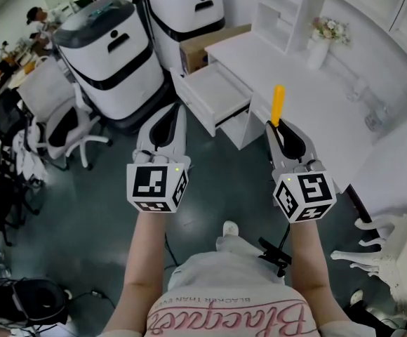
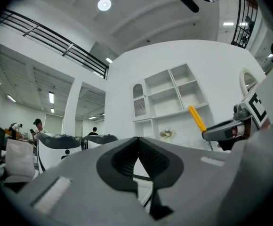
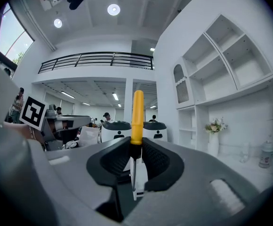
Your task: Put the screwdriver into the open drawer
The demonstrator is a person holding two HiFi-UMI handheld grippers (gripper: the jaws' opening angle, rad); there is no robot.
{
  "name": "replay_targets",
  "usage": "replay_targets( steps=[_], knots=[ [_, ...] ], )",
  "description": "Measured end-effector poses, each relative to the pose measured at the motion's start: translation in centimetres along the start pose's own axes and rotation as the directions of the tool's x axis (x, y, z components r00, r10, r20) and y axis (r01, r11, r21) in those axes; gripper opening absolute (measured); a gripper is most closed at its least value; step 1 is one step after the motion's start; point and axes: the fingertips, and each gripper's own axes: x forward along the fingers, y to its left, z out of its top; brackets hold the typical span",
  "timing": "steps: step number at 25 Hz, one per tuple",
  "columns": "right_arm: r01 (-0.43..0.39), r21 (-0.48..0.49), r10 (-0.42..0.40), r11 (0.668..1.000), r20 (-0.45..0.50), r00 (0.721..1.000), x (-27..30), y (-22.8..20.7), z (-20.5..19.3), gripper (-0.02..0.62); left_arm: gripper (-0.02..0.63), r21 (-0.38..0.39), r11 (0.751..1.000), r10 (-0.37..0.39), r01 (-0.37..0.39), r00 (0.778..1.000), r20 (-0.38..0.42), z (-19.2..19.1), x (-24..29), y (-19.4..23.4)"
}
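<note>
The screwdriver (image 3: 137, 114), judged light and rigid, is gripped at its handle base by the right tool (image 3: 135, 150), short of the drawer (image 1: 216, 92).

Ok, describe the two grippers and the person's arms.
Both the left gripper and right gripper have light grey shells with black ribbed jaws and a white cube of black square markers at the rear. No sleeves cover the forearms.
</note>
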Motion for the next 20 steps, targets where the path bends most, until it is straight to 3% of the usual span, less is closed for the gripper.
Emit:
replay_targets(
  steps=[10,20],
  knots=[
    [-0.096,-0.012,0.096,0.995,-0.029,0.995,5.3,-4.9,-0.4,0.078,0.011,-0.033,0.995,0.089,-0.09,0.996,-0.011,-1.3,6.4,0.1],
    [-0.141,0.01,0.141,0.99,-0.033,0.989,6.8,-6.7,-0.8,0.078,0.011,-0.026,0.993,0.114,-0.115,0.993,-0.036,-1.9,8.6,-0.7]
  ],
)
